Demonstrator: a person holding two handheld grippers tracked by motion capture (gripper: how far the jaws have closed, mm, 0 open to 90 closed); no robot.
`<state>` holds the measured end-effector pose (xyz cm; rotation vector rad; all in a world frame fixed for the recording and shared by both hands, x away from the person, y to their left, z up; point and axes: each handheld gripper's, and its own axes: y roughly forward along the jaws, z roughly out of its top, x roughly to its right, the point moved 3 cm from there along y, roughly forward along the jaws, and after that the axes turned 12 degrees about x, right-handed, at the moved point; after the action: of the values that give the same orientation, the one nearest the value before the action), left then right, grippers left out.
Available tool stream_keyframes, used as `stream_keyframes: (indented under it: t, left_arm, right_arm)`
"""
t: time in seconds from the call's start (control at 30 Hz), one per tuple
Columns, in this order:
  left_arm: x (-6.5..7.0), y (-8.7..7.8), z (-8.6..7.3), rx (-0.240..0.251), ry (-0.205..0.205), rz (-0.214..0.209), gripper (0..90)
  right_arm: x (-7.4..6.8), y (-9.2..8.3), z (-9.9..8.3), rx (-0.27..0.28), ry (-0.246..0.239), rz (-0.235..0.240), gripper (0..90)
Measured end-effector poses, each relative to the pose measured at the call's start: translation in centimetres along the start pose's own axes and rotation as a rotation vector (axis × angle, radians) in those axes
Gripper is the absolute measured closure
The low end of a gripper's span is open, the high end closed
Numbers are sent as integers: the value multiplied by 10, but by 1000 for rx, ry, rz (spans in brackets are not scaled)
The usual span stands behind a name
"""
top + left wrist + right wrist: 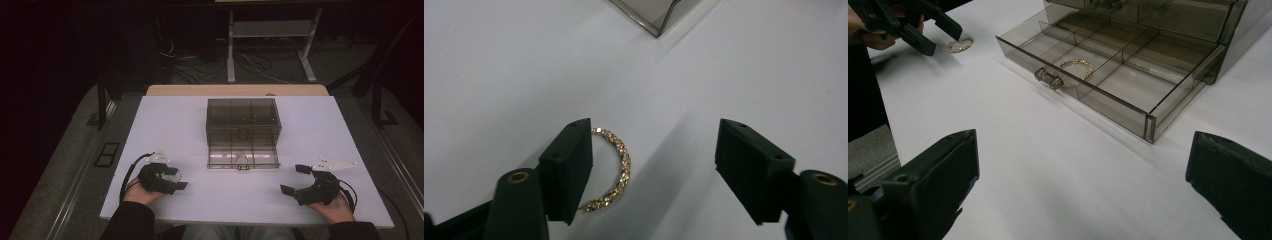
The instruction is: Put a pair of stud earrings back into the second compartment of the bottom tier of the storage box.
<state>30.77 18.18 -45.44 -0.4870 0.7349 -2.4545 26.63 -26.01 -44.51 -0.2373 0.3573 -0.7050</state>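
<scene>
A gold twisted bracelet [621, 160] lies flat on the white table [165, 125] at the front left. My left gripper [654, 165] stands open over it: one jaw hides the ring's edge, the other is well apart from it. From the right gripper view, the left gripper [943, 42] sits right by that bracelet [960, 46]. A smoked clear drawer box [243, 120] stands mid-table with its bottom drawer [1088, 92] pulled out. A second gold bracelet [1077, 68] lies in a front compartment. My right gripper [1078, 185] is open, with nothing between its fingers.
The drawer has a small knob [1048, 79] on its front and several dividers inside. My left gripper [180, 179] and right gripper [292, 179] rest near the table's front edge, either side of the drawer. Cables and a metal stand [270, 45] lie on the floor beyond.
</scene>
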Motion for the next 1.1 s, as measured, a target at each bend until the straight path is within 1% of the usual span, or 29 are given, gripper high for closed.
stream_keyframes:
  t: [0.1, 0.13, 0.3, 0.43, 0.47, 0.53, 0.7, 0.87, 0.9, 0.97, 1.03, 1.07, 1.1]
  left_arm:
    - [-1, 0, -2, -19, 10, 16, 371]
    - [-2, 0, -2, -24, 9, 15, 386]
    - [-3, -1, -2, -17, 4, 17, 452]
    - [-4, -1, -3, -34, 25, 28, 534]
    - [-4, -1, -3, -42, 26, 34, 551]
    - [-4, 0, -4, -58, 41, 39, 589]
    - [-4, 0, -4, -66, 49, 40, 679]
    - [-2, 1, -3, -86, 79, 59, 773]
    - [-2, 1, -3, -86, 65, 55, 784]
    - [-3, 2, -3, -85, 54, 55, 827]
    - [-5, 1, -3, -86, 42, 43, 842]
    - [-6, 1, -4, -83, 27, 39, 846]
    - [-6, 1, -4, -82, 21, 38, 847]
  right_arm:
    - [0, 0, 0, 0, -1, 0, 1]
    - [0, 0, 0, 0, -1, 1, 1]
    - [0, 0, 0, -1, 1, 1, 1]
    - [0, 0, 0, -2, -1, 2, 1]
    - [0, 0, 0, -2, -1, 3, 1]
    - [0, 0, 0, 0, -2, 3, 1]
    - [0, 0, 0, -1, -3, 4, 1]
    - [0, 0, 0, 1, -3, 4, 1]
    - [0, 0, 0, 1, -3, 3, 1]
    - [0, 0, 0, 1, -4, 3, 1]
    - [0, 0, 0, 1, -5, 4, 1]
    - [0, 0, 1, 2, -5, 4, 1]
    - [0, 0, 1, 3, -3, 3, 1]
